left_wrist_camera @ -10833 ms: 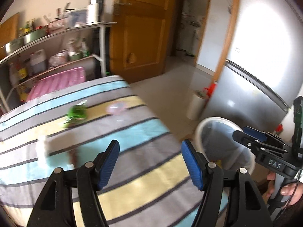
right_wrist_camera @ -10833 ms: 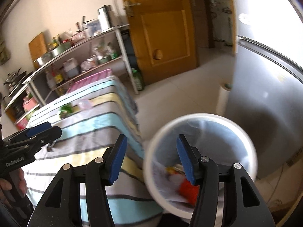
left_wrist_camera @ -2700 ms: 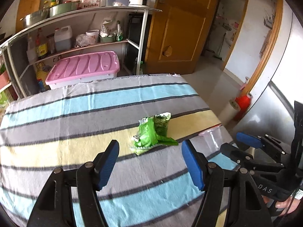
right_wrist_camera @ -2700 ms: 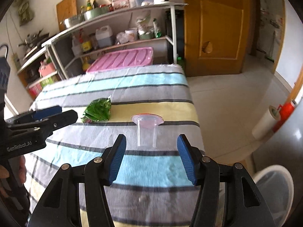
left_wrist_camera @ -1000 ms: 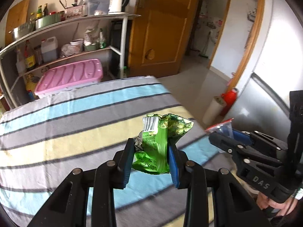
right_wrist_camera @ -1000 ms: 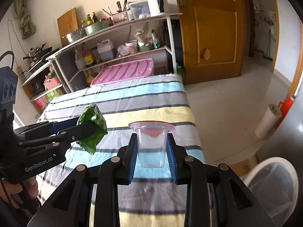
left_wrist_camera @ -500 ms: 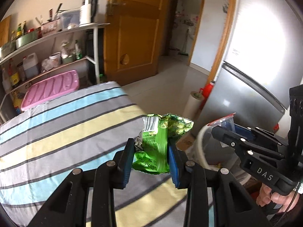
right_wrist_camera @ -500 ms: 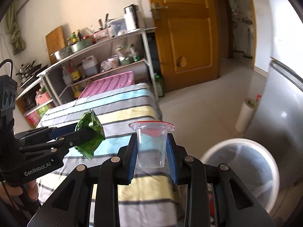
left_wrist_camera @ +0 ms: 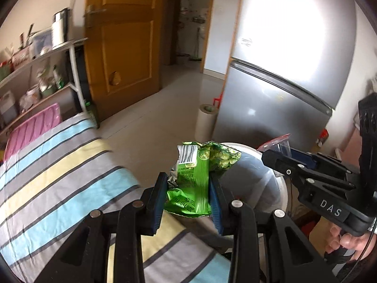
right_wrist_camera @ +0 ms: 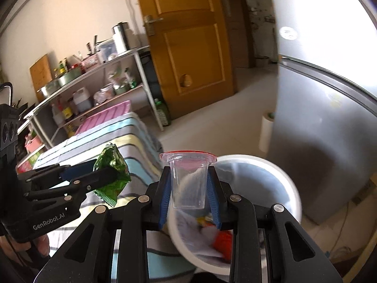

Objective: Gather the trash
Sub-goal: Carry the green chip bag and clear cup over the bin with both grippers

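we have swung both loads off the striped surface [left_wrist_camera: 59,176] toward the white bin [right_wrist_camera: 278,176] beside its corner. our left gripper [left_wrist_camera: 188,193] fingers stay clamped on the green snack bag [left_wrist_camera: 195,181], our right gripper [right_wrist_camera: 189,191] fingers on the clear cup [right_wrist_camera: 188,181], which now hangs over the bin's rim. we judge release comes next.

- Left gripper [left_wrist_camera: 186,195]: snack bag [left_wrist_camera: 195,179] pinched between its fingers, carried past the desk [left_wrist_camera: 59,165] edge, in front of the bin [left_wrist_camera: 281,188].
- Right gripper [right_wrist_camera: 189,188]: plastic cup [right_wrist_camera: 188,181] upright between its fingers, above the near rim of the bin [right_wrist_camera: 292,188], to the right of the left gripper [right_wrist_camera: 94,176].
- Bin: on the floor, right of the desk, in front of the refrigerator [right_wrist_camera: 329,129]; trash inside.
- Paper roll [right_wrist_camera: 266,129]: upright on the floor, beside the refrigerator, behind the bin.
- Shelf rack [right_wrist_camera: 99,80]: behind the desk, left of the door [right_wrist_camera: 188,35].
- Storage box [left_wrist_camera: 33,125]: between desk and shelf rack.
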{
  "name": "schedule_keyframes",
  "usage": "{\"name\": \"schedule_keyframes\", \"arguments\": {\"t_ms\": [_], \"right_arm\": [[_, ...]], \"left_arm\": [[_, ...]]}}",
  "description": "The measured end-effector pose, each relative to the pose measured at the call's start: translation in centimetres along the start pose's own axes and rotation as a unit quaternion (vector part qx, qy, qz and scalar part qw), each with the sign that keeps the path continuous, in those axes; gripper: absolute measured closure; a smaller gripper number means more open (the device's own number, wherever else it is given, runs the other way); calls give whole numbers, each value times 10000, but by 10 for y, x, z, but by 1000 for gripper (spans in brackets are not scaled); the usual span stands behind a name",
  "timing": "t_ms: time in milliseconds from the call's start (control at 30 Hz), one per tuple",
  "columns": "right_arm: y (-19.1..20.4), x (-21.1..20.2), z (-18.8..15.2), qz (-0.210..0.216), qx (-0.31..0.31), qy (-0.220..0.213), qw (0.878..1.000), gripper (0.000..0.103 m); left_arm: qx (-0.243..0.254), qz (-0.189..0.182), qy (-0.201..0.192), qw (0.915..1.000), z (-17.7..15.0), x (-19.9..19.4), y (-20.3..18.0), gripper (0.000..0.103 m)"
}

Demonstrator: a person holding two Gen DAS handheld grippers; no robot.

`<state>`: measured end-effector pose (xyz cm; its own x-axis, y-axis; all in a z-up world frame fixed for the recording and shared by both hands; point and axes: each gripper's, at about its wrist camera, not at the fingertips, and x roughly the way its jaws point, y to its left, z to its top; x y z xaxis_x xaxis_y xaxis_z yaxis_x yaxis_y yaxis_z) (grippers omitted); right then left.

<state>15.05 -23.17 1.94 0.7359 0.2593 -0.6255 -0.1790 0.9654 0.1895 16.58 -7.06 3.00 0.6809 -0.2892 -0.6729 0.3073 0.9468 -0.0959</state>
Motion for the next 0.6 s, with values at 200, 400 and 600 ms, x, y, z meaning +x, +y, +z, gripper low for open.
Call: {"name": "schedule_keyframes", "arguments": {"t_ms": [200,400,600], "right_arm": [[-40,3,-13,-335,183,248,9990,72],[-73,22,-31,-541,371,612,9960,72],[-94,46,-45,-586,436,985,9924,72]], "left_arm": [[115,-398,400,9983,0,38,-31,67],[187,-553,811,9950,-8,74,-55,67],[236,-486,1168,9917,-15,101,-67,66]]}}
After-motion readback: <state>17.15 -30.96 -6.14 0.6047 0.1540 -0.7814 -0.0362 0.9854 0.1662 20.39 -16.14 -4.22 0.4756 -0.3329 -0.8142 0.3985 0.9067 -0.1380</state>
